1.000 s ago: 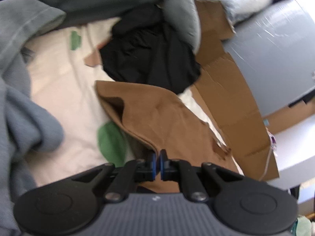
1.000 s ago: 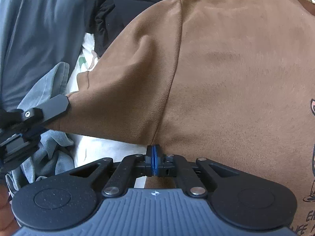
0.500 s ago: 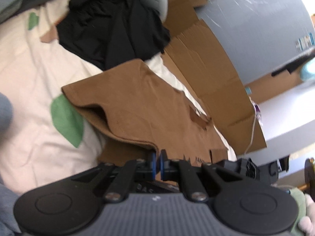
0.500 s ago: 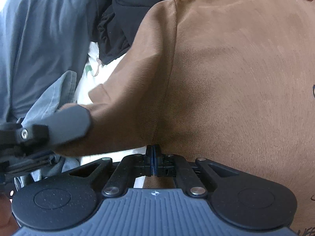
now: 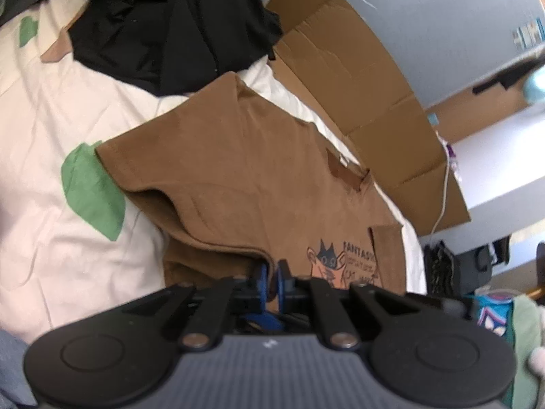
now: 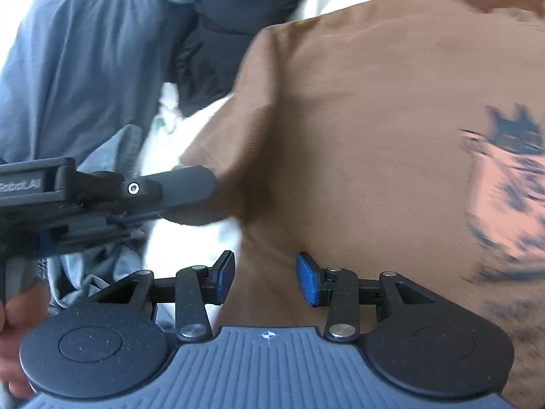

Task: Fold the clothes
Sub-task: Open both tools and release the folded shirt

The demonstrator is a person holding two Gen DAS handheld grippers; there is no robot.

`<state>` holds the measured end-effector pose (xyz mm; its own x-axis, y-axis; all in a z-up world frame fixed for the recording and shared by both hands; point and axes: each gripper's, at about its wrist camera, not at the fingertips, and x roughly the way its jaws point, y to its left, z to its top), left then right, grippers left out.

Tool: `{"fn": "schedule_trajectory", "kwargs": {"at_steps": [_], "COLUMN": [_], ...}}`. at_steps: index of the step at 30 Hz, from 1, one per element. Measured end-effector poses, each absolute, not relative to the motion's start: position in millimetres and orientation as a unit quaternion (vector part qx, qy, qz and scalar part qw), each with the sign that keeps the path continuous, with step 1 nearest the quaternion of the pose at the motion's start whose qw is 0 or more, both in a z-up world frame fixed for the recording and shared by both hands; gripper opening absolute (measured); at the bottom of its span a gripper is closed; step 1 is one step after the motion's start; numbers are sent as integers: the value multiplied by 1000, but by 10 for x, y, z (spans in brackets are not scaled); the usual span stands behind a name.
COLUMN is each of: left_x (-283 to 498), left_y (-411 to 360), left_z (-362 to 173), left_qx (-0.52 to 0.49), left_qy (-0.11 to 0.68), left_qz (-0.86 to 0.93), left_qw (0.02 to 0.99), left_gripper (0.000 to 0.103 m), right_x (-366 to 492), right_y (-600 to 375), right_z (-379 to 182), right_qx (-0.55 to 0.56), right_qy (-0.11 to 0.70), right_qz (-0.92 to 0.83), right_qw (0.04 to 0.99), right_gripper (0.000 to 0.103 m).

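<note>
The brown cat-print t-shirt (image 5: 259, 177) lies on the cream leaf-print bedsheet (image 5: 44, 156), black garment (image 5: 170, 24) at its 11 o'clock. Left gripper (image 5: 270, 277) is pinched tight on the shirt's folded edge. Right gripper (image 6: 265, 277) has just been opening (pads apart, only shirt fabric beneath, nothing gripped).

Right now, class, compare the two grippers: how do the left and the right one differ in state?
The left gripper has its jaws shut on the brown T-shirt, pinching a folded edge; the right gripper is open, its jaws having just been opening, and grips nothing. The left meets the shirt at its edge, the right hangs above its flat body. Both have blue pads and black linkages.
</note>
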<state>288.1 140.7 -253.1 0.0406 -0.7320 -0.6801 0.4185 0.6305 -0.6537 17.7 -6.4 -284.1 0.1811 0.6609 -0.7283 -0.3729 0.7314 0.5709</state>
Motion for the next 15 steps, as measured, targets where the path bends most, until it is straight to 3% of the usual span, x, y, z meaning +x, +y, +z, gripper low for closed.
{"fn": "schedule_trajectory", "kwargs": {"at_steps": [7, 11, 13, 15], "left_x": [2746, 2631, 2586, 2539], "left_y": [1189, 1061, 1040, 1062], "left_z": [-2660, -2712, -2713, -2674], "left_qx": [-67, -13, -2, 11], "left_qy": [568, 575, 578, 576], "left_qz": [-420, -438, -449, -460], "left_qw": [704, 691, 681, 676], "left_gripper": [9, 23, 40, 41], "right_x": [128, 178, 203, 220], "right_y": [-541, -686, -681, -665], "right_z": [-2761, -2730, -2700, -2674], "right_qx": [154, 172, 168, 164], "right_qy": [548, 546, 541, 537], "right_qz": [295, 286, 288, 291], "right_qw": [768, 769, 772, 774], "right_gripper": [47, 47, 47, 47]}}
